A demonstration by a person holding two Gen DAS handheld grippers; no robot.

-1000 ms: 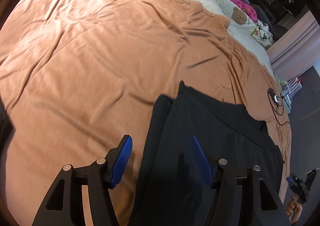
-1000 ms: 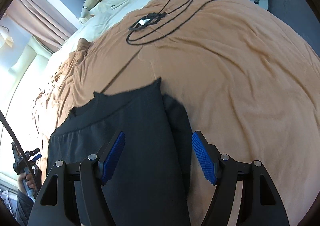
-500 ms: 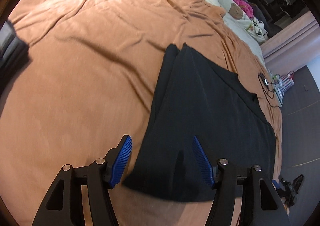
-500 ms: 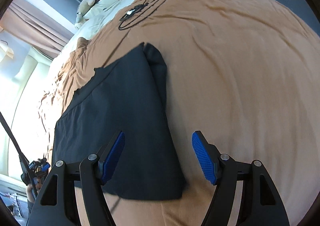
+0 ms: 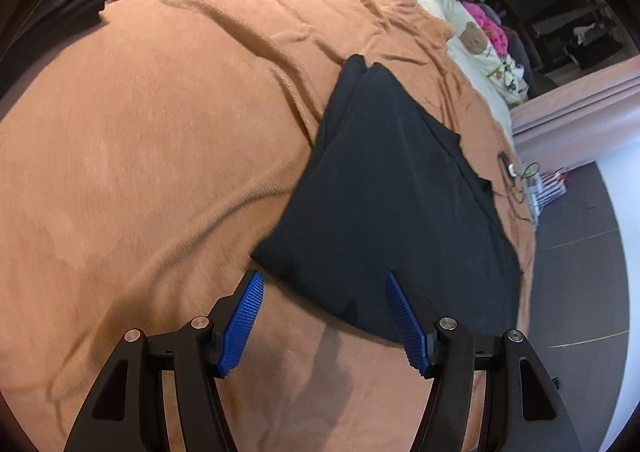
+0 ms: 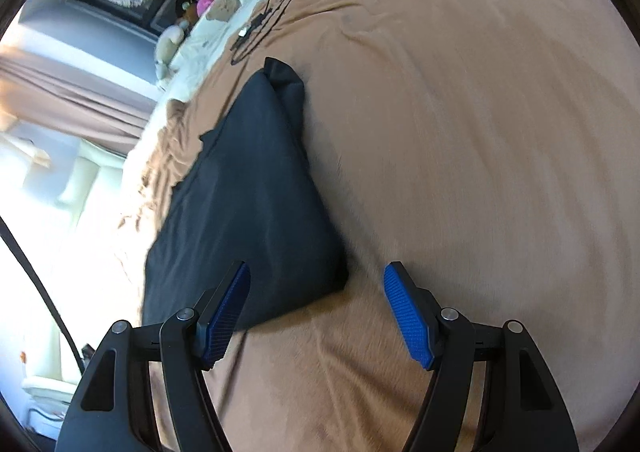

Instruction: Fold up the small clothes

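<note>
1. The black garment [image 5: 392, 204] lies folded at frame centre on the bed's orange blanket [image 5: 160, 172].
2. Left gripper [image 5: 324, 316] fingers spread apart, empty, at its near edge.
3. Right gripper [image 6: 316, 312] fingers likewise apart, empty.

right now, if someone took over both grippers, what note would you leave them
Left gripper: open, empty, at the near left corner of the black garment.
Right gripper: open, empty, at the garment's near right corner.
Garment: lying flat on the orange blanket, partly folded, layers showing at the far end.
Done: at least one fold, it seems.
Left: probably grip the near corners and fold away from you.
</note>
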